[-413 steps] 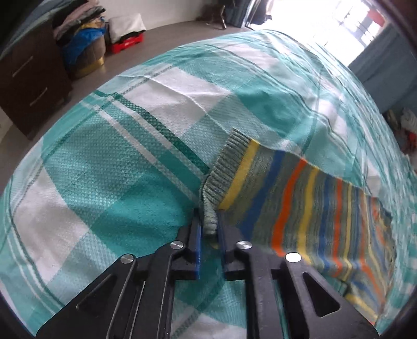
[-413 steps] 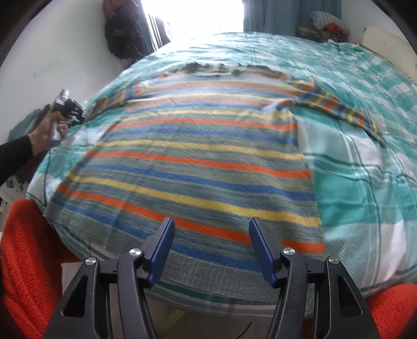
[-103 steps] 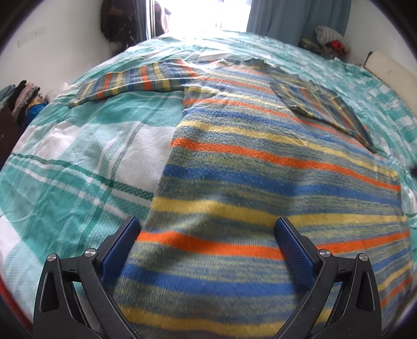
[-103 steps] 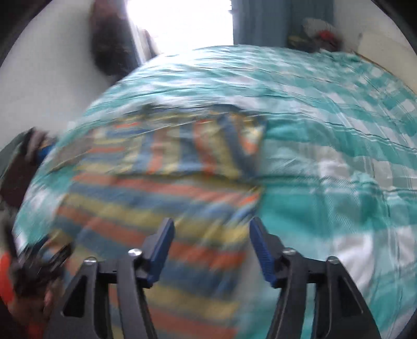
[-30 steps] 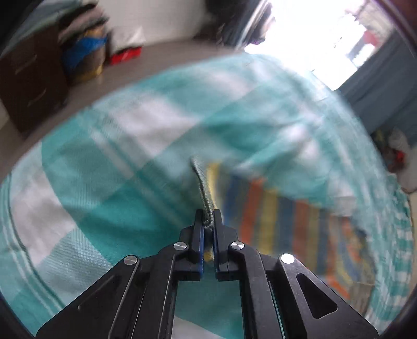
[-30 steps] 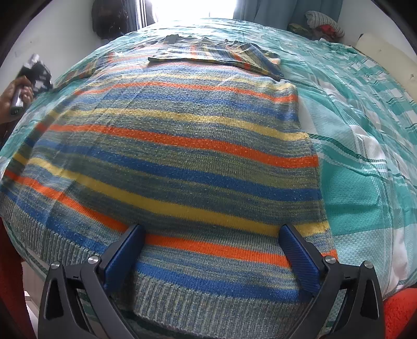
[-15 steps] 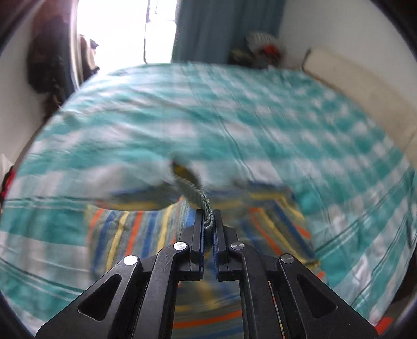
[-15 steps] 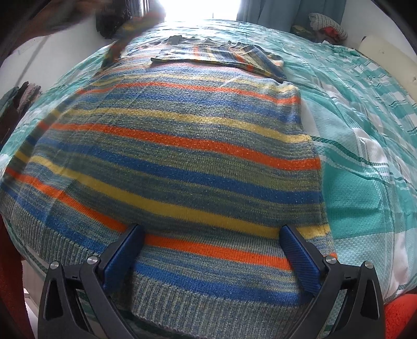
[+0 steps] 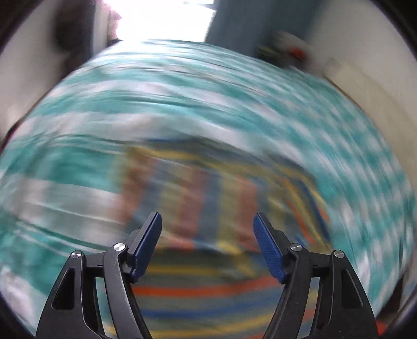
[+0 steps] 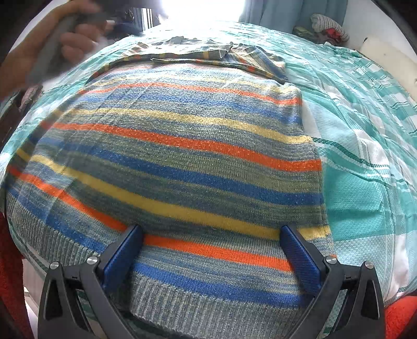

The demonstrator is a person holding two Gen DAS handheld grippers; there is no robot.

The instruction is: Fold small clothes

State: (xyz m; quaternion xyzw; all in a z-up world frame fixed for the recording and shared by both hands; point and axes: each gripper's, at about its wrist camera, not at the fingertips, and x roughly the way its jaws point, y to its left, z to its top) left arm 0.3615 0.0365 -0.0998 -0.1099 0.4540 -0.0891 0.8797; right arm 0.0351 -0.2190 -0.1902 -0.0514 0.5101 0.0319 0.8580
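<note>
A striped knit sweater (image 10: 182, 156) in blue, orange, yellow and grey-green lies flat on the bed. Both its sleeves (image 10: 198, 56) lie folded across the chest at the far end. My right gripper (image 10: 211, 234) is open and empty, low over the ribbed hem. My left gripper (image 9: 207, 224) is open and empty above the folded sleeves of the sweater (image 9: 198, 198); that view is badly blurred. The hand holding the left gripper shows blurred at the upper left of the right wrist view (image 10: 52, 39).
The bed carries a teal and white checked cover (image 10: 365, 130). Clothes are piled by the curtain at the far right (image 10: 328, 26). Something red lies at the bed's near edge (image 10: 10, 273). A bright window is at the far end (image 9: 161, 20).
My left gripper carried the left sleeve cuff across onto the sweater's chest, let it go and opened. It is swinging fast. My right gripper has stayed put.
</note>
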